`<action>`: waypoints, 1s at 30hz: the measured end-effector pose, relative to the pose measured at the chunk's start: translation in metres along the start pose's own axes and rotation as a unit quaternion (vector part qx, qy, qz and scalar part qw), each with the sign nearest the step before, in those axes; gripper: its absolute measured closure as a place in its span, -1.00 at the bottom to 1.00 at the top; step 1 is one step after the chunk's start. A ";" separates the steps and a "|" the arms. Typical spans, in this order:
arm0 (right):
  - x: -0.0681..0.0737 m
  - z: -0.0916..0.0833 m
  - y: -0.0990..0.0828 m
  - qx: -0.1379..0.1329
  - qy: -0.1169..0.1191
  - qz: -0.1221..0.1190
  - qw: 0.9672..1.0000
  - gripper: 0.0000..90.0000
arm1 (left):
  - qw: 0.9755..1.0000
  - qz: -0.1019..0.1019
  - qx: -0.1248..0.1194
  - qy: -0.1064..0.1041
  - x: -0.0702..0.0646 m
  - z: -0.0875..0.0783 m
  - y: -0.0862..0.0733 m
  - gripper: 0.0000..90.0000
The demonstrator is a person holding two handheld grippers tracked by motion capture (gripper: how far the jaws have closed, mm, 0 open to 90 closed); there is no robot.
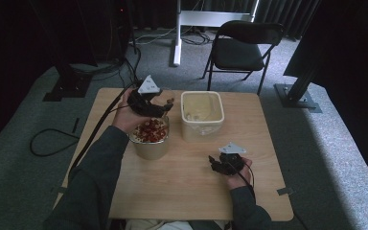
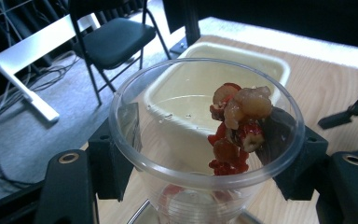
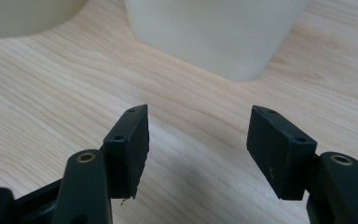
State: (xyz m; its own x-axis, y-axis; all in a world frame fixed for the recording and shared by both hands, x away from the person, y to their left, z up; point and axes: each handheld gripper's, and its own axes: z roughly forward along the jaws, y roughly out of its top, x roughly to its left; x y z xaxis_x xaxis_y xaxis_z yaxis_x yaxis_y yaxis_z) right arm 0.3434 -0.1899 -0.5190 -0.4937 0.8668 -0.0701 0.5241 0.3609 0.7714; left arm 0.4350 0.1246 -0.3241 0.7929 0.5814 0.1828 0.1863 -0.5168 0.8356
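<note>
We see the left hand-held gripper [image 1: 165, 106] clamped on a clear round plastic cup [image 2: 205, 140], one black jaw pressed to each side of its wall. The cup is tipped over: its long axis lies near level and its open mouth faces back toward the gripper's camera, its base toward the cream rectangular plastic tub [image 1: 201, 115]. A clump of red and tan dried fruit pieces [image 2: 237, 126] clings to the cup's inner wall — a few more show red through the wall near the base.

In the high view the cup hangs just left of the tub, above a pale round bowl [image 1: 149, 143] heaped with the same red pieces [image 1: 149, 129]. The tub looks empty of fruit, though its inside is too pale to read well.

The right hand-held gripper [image 3: 198, 149] holds nothing — its jaws stand wide apart over the light wooden bench [image 1: 187, 177], near the tub's front right corner.
</note>
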 end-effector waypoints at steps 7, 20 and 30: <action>-0.011 0.000 -0.012 0.010 -0.015 0.018 1.000 -0.15 | 1.000 -0.010 -0.012 -0.002 -0.005 0.010 0.007 -0.26; -0.016 0.010 -0.023 0.037 -0.024 0.028 0.999 -0.16 | 0.999 -0.037 -0.031 0.000 -0.006 0.024 0.013 -0.27; -0.016 0.011 -0.024 0.037 -0.023 0.030 0.999 -0.16 | 0.997 -0.068 -0.049 -0.002 -0.006 0.038 0.017 -0.26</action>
State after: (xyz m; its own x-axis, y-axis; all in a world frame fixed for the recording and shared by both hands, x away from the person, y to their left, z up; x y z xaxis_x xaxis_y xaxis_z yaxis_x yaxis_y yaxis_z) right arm 0.3464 -0.2082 -0.5434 -0.4288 0.9017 -0.0550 0.6026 0.3308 0.7263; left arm 0.4555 0.0883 -0.3303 0.7671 0.6386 0.0622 0.2353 -0.3703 0.8986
